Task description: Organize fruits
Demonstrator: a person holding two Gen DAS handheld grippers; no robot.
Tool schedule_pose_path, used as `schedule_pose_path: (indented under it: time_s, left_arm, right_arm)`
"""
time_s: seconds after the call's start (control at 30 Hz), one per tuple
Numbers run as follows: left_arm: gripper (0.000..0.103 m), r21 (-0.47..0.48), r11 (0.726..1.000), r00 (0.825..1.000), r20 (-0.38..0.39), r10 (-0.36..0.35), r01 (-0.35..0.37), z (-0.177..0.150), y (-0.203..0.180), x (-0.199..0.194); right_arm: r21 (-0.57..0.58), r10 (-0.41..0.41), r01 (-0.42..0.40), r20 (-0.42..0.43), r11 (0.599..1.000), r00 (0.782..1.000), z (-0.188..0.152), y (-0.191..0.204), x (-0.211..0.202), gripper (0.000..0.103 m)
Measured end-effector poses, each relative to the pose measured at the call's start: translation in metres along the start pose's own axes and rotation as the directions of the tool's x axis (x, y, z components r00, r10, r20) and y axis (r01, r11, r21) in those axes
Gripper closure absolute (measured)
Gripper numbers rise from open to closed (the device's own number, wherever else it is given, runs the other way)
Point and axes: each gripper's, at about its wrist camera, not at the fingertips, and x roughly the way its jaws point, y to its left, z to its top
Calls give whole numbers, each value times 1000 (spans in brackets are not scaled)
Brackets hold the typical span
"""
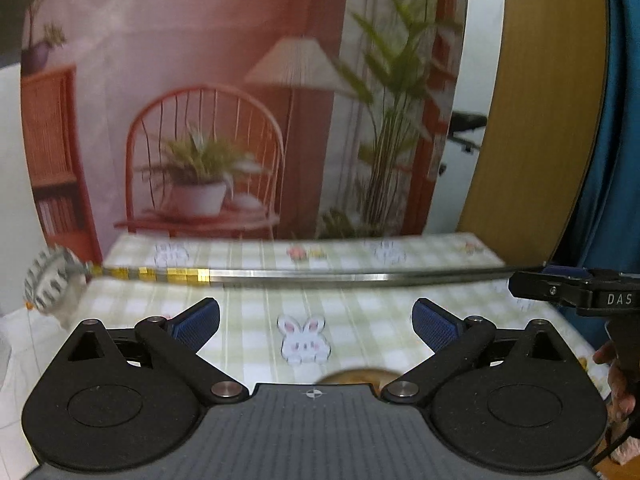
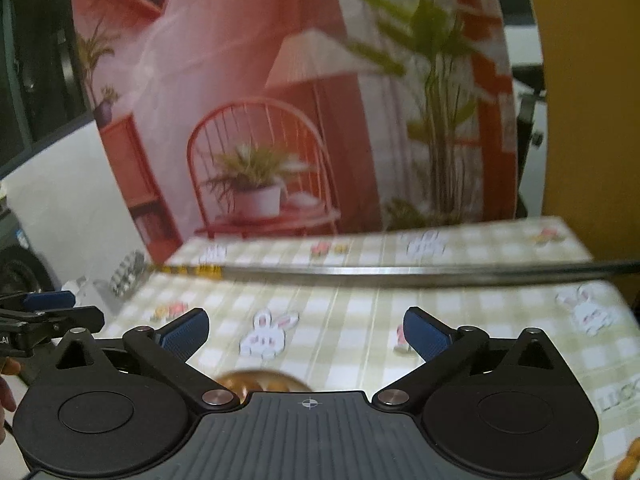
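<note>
No fruit shows in either view. My left gripper is open and empty above the checked tablecloth. My right gripper is also open and empty above the same cloth. A brown woven basket rim peeks out just behind the left gripper's body, and it shows in the right wrist view too. The right gripper appears at the right edge of the left view. The left gripper appears at the left edge of the right view.
A long metal bar with yellow-black tape crosses above the table; it shows in the right view too. A printed backdrop stands behind the table. A yellow panel is at the right.
</note>
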Motion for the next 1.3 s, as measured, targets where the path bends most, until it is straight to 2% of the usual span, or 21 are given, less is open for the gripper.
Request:
schedule_pose_path:
  time_s: [0.17, 0.37, 0.57, 0.77, 1.3]
  left_arm:
    - [0, 0, 1000, 996, 86, -8, 8, 23, -12, -33]
    - [0, 39, 998, 982, 186, 33, -41, 41, -32, -68]
    - [0, 69, 994, 966, 250, 70, -90, 51, -54, -92]
    - [0, 103, 986, 957, 273, 96, -128, 56, -70, -100]
    - [0, 81, 992, 964, 256, 70, -93, 56, -63, -103]
  right_arm:
    - [-14, -26, 27, 78, 1000, 997, 23, 11, -32, 0]
    - [-40, -30, 37, 147, 999, 989, 42, 24, -69, 0]
    - [-65, -44, 59, 211, 996, 977, 54, 35, -100, 0]
    - [-67, -47, 65, 253, 996, 966, 60, 38, -121, 0]
    - [-58, -54, 72, 267, 996, 962, 61, 37, -131, 0]
